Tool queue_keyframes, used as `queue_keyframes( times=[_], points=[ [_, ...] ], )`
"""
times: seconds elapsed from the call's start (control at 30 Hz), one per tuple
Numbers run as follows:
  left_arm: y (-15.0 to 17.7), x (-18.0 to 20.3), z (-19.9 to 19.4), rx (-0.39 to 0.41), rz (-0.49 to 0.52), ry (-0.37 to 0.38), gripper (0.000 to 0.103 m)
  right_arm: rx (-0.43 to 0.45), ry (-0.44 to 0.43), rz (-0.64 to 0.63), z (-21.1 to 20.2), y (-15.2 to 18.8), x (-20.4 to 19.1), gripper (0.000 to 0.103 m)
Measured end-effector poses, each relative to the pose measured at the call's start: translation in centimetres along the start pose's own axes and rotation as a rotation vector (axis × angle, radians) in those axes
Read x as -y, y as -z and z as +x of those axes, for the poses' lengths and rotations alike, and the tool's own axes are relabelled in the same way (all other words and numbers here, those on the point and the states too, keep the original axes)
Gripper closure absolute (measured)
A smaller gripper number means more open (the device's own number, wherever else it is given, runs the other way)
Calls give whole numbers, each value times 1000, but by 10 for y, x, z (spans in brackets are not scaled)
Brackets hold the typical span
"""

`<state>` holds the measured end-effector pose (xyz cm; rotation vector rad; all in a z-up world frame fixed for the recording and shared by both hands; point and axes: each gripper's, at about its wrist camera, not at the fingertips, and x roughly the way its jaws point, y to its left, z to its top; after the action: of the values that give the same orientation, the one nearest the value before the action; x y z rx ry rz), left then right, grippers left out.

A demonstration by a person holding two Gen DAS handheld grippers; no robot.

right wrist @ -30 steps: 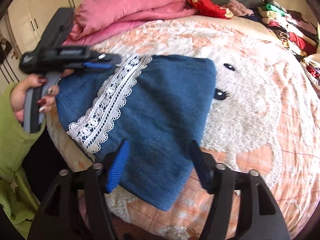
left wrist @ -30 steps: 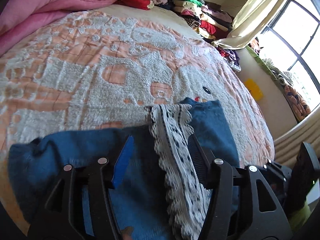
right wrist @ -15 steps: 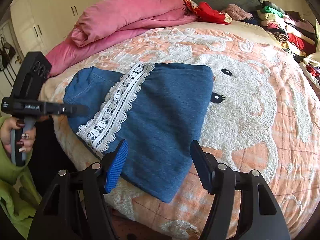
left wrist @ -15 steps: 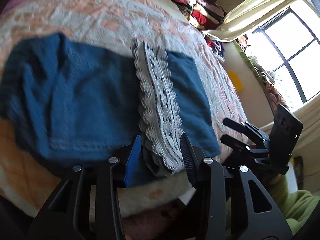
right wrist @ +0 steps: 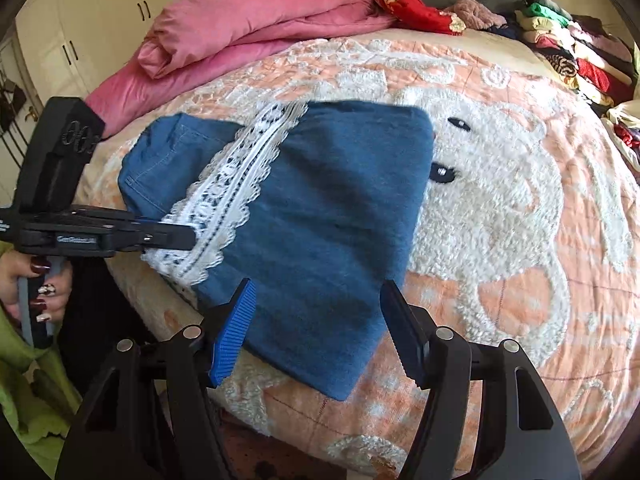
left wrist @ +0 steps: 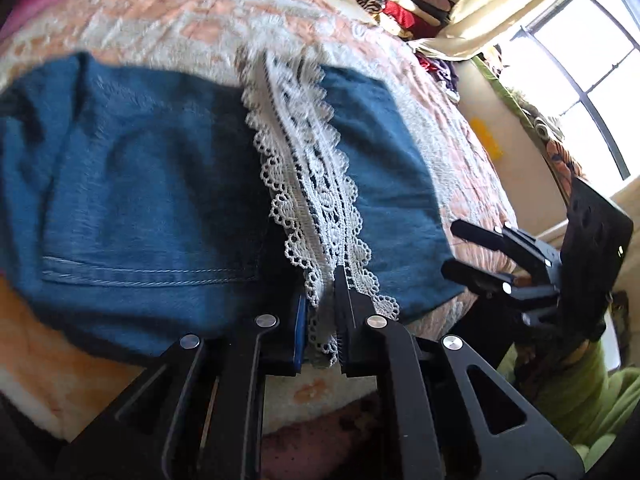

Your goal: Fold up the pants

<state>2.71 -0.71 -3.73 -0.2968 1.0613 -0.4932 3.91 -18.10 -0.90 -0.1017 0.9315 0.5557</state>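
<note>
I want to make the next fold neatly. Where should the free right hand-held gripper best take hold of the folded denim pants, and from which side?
Probably the near corner of the denim pants, approached from the bed's near edge: there the layers lie flat and overhang slightly toward the open right hand-held gripper.

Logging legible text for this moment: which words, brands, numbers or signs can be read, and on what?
"GenRobot.AI": faint white print on the side of the left gripper, right wrist view.
Raised marks on its top block: too blurred to read.
White print at the picture's left edge: cut off.
Pants and bedspread: no text.
</note>
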Motion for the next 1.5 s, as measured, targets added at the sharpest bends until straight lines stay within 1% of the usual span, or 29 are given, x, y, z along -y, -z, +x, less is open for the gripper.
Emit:
queue_keyframes(
  times=[0.07,0.1,0.17,0.2,0.3,0.33,0.4,0.43,0.6,0.73,0.9,0.93,0.97,1.0,1.1,1.13,1.17,1.2,1.23,1.3,1.37,1.4,1.47,1.5],
  points=[
    [1,4,-7,20,57,-61,97,27,-11,-15,-7,-5,-4,40],
    [2,6,-7,16,85,-88,96,35,-17,-21,-8,-8,-7,40],
    [4,3,1,-8,87,-105,92,30,-24,-44,-3,-12,-14,40],
    [5,2,6,-25,85,-111,90,16,-15,-52,2,-13,-16,40],
    [6,0,8,-23,106,-124,87,-36,10,-78,20,-11,-23,40],
    [4,1,9,-22,104,-123,86,-59,25,-84,26,-8,-23,40],
    [6,0,9,-20,99,-115,83,-122,85,-82,38,-2,-18,40],
    [5,2,10,-20,100,-114,82,-131,88,-73,40,1,-15,40],
    [6,1,12,-17,115,-121,79,-128,77,-27,39,5,-5,40],
    [7,2,12,-12,122,-124,78,-127,89,-36,41,7,-6,39],
    [5,5,6,3,122,-131,76,-116,74,-22,38,7,-6,39],
    [4,6,4,9,125,-145,71,-111,70,-15,36,6,-6,39],
    [3,5,1,15,127,-152,69,-103,62,-7,32,6,-4,38],
    [3,5,-1,20,127,-155,69,-94,51,5,28,6,-1,36],
    [2,2,-6,34,123,-165,68,-69,33,37,19,3,3,35],
    [2,1,-8,38,123,-169,66,-59,30,45,16,2,5,34],
    [2,1,-9,42,123,-171,63,-54,29,50,15,1,6,31],
    [1,0,-11,45,123,-174,62,-49,32,55,12,0,7,24],
    [1,0,-12,48,125,-178,59,-44,38,59,11,-1,7,22],
    [0,1,-15,57,129,-188,54,-33,45,66,7,-2,9,21],
    [0,2,-19,69,131,-199,44,-23,45,78,4,-3,11,17],
    [-1,2,-21,79,132,-207,41,-18,43,85,2,-3,12,15],
    [-2,2,-25,94,135,-227,29,-5,41,94,-2,-5,14,13],
    [-2,1,-27,98,136,-233,27,-1,43,96,-3,-5,13,10]
  ],
)
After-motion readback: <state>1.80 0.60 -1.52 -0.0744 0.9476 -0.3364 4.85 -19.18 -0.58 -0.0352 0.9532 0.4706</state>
